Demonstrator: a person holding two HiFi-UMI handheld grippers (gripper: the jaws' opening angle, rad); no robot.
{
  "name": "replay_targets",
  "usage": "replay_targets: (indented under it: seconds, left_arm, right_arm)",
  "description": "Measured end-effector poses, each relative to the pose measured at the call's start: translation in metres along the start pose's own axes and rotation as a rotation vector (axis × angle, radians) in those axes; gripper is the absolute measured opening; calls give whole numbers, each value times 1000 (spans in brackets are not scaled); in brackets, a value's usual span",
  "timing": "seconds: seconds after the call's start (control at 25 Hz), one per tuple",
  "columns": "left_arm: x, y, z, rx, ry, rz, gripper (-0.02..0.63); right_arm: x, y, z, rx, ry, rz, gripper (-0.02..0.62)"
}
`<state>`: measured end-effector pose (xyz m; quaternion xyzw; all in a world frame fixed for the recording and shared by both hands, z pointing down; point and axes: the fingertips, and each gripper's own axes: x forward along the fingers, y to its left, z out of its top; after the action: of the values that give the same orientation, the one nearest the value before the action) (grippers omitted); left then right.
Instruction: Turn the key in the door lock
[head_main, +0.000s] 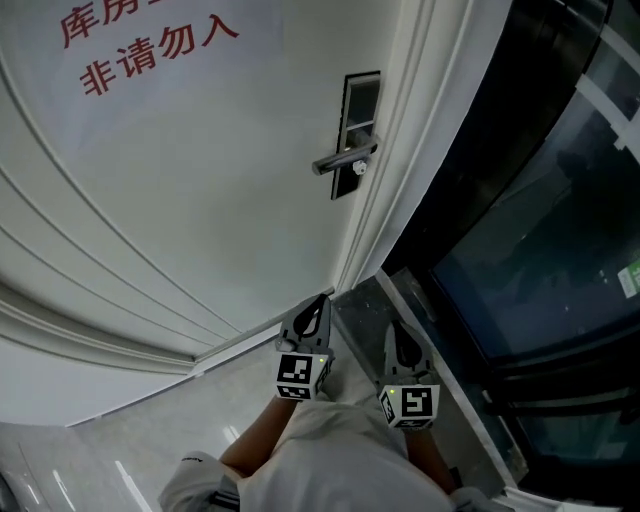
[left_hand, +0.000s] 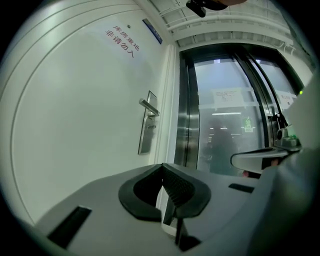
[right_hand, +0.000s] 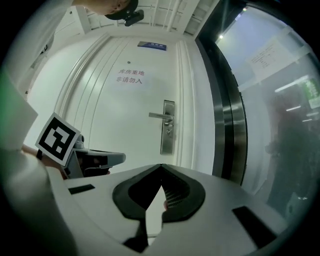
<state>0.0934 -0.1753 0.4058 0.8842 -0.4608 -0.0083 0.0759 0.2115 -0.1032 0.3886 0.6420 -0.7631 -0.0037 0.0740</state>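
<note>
The white door (head_main: 200, 190) carries a dark metal lock plate (head_main: 357, 135) with a silver lever handle (head_main: 343, 158); a small key (head_main: 359, 169) shows just under the lever. Both grippers are held low in front of the person, well short of the door and pointing at it. The left gripper (head_main: 316, 308) is shut and holds nothing. The right gripper (head_main: 396, 335) is shut and empty too. In the left gripper view the jaws meet at the left gripper (left_hand: 161, 166), with the lock plate (left_hand: 146, 132) far ahead. The right gripper (right_hand: 160, 166) faces the lock plate (right_hand: 168, 128).
Red characters (head_main: 140, 45) are printed on the door. A white door frame (head_main: 400, 150) borders the lock side, and a dark-framed glass wall (head_main: 540, 230) runs to its right. Pale floor tiles (head_main: 130, 450) lie below. A blue sign (right_hand: 152, 45) hangs above the door.
</note>
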Motion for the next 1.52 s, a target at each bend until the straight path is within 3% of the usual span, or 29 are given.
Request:
replay_targets:
  seconds: [0.44, 0.6, 0.8, 0.96, 1.04, 1.16, 1.4, 1.52]
  left_arm:
    - [19, 19, 16, 86, 13, -47, 9]
    - [17, 37, 31, 90, -9, 2, 9]
    - [17, 56, 50, 91, -35, 59, 9]
    - [23, 66, 62, 109, -48, 79, 9]
    - [24, 71, 64, 110, -57, 84, 9]
    - [22, 79, 63, 91, -59, 111, 9]
    - [21, 79, 60, 76, -51, 115, 9]
    - [20, 81, 58, 64, -58, 116, 9]
  right_arm:
    - [63, 6, 40, -305, -28, 45, -9]
    - [98, -1, 58, -452, -20, 33, -9]
    - [139, 7, 73, -532, 4, 146, -8]
    - [173, -4, 96, -765, -46, 39, -8]
    - [190, -2, 100, -857, -54, 45, -9]
    - [214, -1, 102, -908, -44, 67, -9]
    - [247, -14, 117, -1024, 2, 18, -8]
    - [258, -14, 120, -1071, 25, 13, 64]
